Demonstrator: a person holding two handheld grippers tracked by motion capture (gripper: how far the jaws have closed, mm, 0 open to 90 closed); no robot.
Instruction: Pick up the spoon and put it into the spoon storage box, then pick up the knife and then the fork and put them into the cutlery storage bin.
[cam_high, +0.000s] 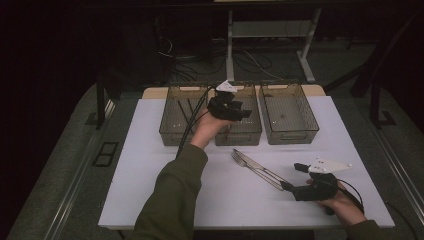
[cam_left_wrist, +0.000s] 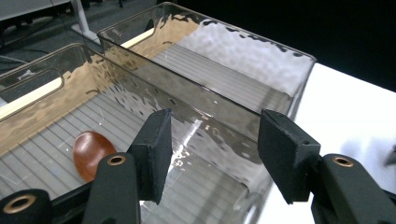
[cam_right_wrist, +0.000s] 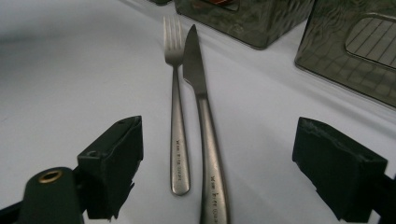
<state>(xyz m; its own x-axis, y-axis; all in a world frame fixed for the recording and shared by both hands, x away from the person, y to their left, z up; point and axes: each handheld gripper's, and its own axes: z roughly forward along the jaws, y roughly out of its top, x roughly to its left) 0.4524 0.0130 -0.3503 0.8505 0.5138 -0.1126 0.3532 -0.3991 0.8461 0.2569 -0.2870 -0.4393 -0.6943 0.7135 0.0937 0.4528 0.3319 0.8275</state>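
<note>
A white rectangular tabletop (cam_high: 150, 165) stands in a dark room with cables on the floor at 12 o'clock, bearing three clear smoky plastic bins (cam_high: 289, 112) in a row along its far edge. The left gripper (cam_high: 231, 109), jaws apart and empty, hovers over the middle bin, where a brown oval object (cam_left_wrist: 92, 154) lies at 9 o'clock of its jaws. The right gripper (cam_high: 292, 186), jaws wide apart, faces a matte steel knife (cam_right_wrist: 205, 116) and matte steel fork (cam_right_wrist: 177, 121) lying side by side at 12 o'clock, handle ends between the jaws.
</note>
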